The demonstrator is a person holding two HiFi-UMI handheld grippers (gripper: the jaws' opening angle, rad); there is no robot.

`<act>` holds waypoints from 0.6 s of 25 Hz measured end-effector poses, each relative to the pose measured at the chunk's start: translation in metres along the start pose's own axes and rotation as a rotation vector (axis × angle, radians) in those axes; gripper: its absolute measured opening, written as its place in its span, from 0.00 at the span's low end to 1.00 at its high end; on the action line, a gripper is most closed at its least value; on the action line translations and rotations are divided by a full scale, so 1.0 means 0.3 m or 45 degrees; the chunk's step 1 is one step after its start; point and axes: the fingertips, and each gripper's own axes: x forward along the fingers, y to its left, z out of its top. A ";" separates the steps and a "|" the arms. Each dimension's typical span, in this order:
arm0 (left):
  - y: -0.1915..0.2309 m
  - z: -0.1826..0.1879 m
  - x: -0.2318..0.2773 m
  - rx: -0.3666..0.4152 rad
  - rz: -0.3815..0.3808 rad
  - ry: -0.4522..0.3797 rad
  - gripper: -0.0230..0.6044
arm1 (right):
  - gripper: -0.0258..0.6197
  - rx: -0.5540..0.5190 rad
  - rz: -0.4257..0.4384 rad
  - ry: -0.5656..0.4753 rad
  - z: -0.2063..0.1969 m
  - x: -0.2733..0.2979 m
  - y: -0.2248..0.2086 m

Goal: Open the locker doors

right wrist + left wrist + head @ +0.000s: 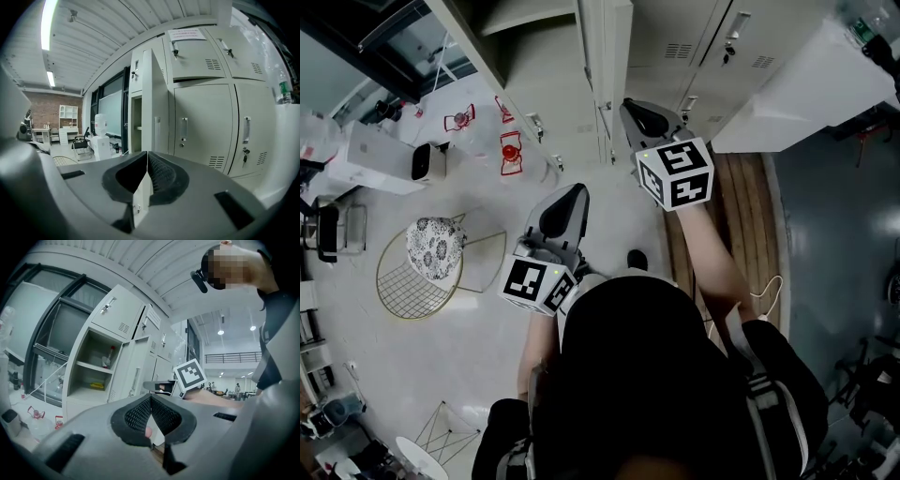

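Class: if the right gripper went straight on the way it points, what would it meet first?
Most likely the edge of the open pale grey metal locker door, standing directly beyond the right gripper's shut jaws; how near is unclear.

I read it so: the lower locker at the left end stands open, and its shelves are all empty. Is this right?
Not quite. The lower locker at the left end does stand open, but its shelves are not empty. The left gripper view shows a bottle-like thing with a red top on the upper shelf and a flat yellow thing on the level below it.
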 end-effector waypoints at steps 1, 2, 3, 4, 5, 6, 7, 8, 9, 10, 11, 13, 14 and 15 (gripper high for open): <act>-0.002 0.000 0.002 0.002 0.011 -0.003 0.07 | 0.05 -0.002 0.011 -0.006 0.002 -0.008 0.003; -0.004 0.001 0.003 0.002 0.026 -0.005 0.07 | 0.05 -0.005 0.023 -0.012 0.003 -0.016 0.005; -0.005 0.002 0.005 0.001 0.041 -0.008 0.07 | 0.05 -0.008 0.035 -0.019 0.004 -0.024 0.009; -0.007 0.004 0.006 0.001 0.055 -0.011 0.07 | 0.05 -0.013 0.049 -0.025 0.005 -0.033 0.013; -0.009 0.006 0.008 0.003 0.069 -0.015 0.07 | 0.05 -0.019 0.066 -0.031 0.006 -0.041 0.018; -0.013 0.008 0.009 0.005 0.081 -0.020 0.07 | 0.05 -0.028 0.085 -0.037 0.006 -0.051 0.023; -0.017 0.010 0.012 0.007 0.091 -0.025 0.07 | 0.05 -0.040 0.105 -0.043 0.007 -0.061 0.029; -0.022 0.011 0.015 0.011 0.102 -0.030 0.07 | 0.05 -0.053 0.127 -0.051 0.008 -0.072 0.036; -0.027 0.010 0.019 0.014 0.112 -0.033 0.07 | 0.05 -0.063 0.152 -0.060 0.009 -0.083 0.042; -0.032 0.009 0.023 0.018 0.124 -0.035 0.07 | 0.05 -0.069 0.180 -0.070 0.009 -0.093 0.050; -0.038 0.008 0.026 0.023 0.136 -0.037 0.07 | 0.05 -0.072 0.207 -0.082 0.010 -0.104 0.057; -0.051 0.008 0.027 0.029 0.159 -0.048 0.07 | 0.05 -0.070 0.261 -0.106 0.012 -0.129 0.071; -0.056 0.009 0.025 0.029 0.172 -0.057 0.07 | 0.05 -0.061 0.289 -0.119 0.012 -0.142 0.078; -0.061 0.011 0.022 0.029 0.185 -0.064 0.07 | 0.05 -0.050 0.315 -0.130 0.012 -0.157 0.086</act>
